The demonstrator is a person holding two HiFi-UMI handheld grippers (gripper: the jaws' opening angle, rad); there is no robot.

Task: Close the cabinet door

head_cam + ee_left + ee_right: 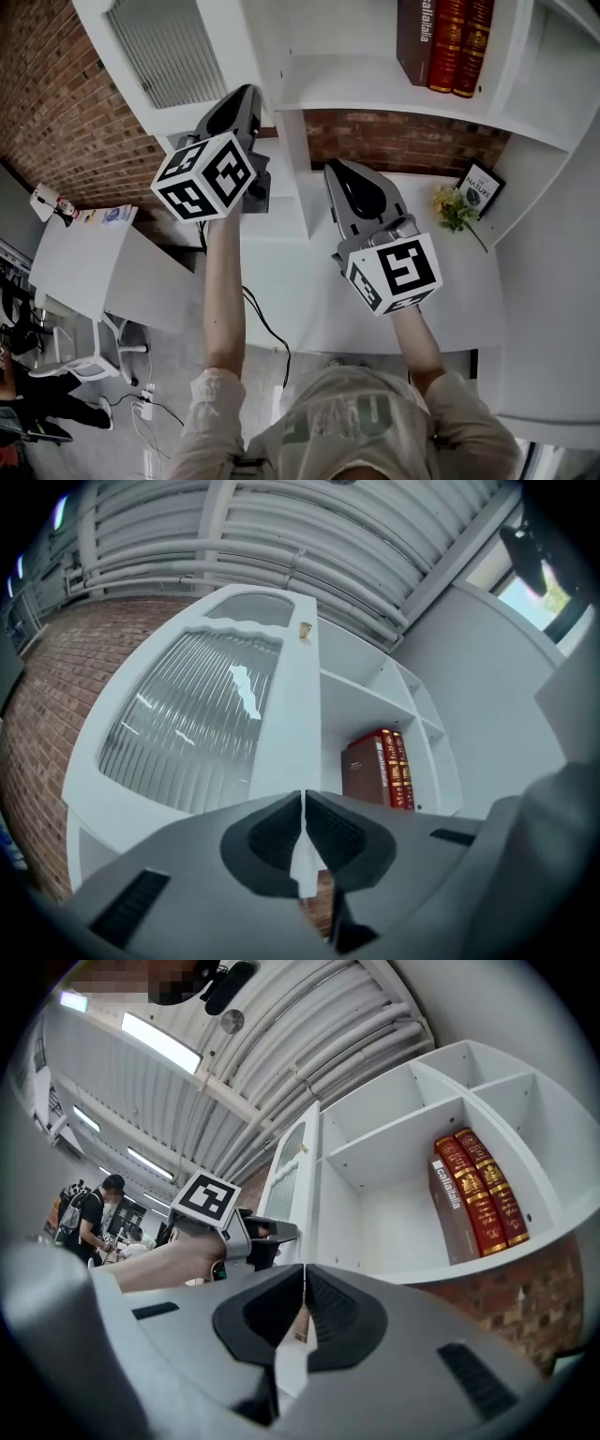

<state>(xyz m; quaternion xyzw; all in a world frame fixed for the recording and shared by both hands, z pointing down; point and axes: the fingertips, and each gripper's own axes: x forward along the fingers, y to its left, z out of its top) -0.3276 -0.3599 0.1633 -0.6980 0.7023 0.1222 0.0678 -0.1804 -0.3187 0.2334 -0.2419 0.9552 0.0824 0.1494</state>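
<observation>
The white cabinet door (pixel 178 70) with a ribbed glass pane (pixel 187 724) stands swung open to the left of the shelves. A small brass knob (pixel 305 629) sits near its free edge. My left gripper (pixel 250 94) is raised at the door's lower edge, beside the cabinet's upright. Its jaws are shut (pixel 304 801) with nothing between them, and the door's edge stands right ahead. My right gripper (pixel 337 171) is lower and to the right, below the open shelf, also shut (pixel 304 1277) and empty. The left gripper (pixel 267 1234) shows in the right gripper view, close against the door's edge.
Red and brown books (pixel 445 42) stand on the open shelf (pixel 356 84). Yellow flowers (pixel 455 208) and a small book (pixel 480 187) sit on the lower ledge at right. A white desk (pixel 84 262) and chair (pixel 75 356) are down left. People (pixel 94 1208) stand far behind.
</observation>
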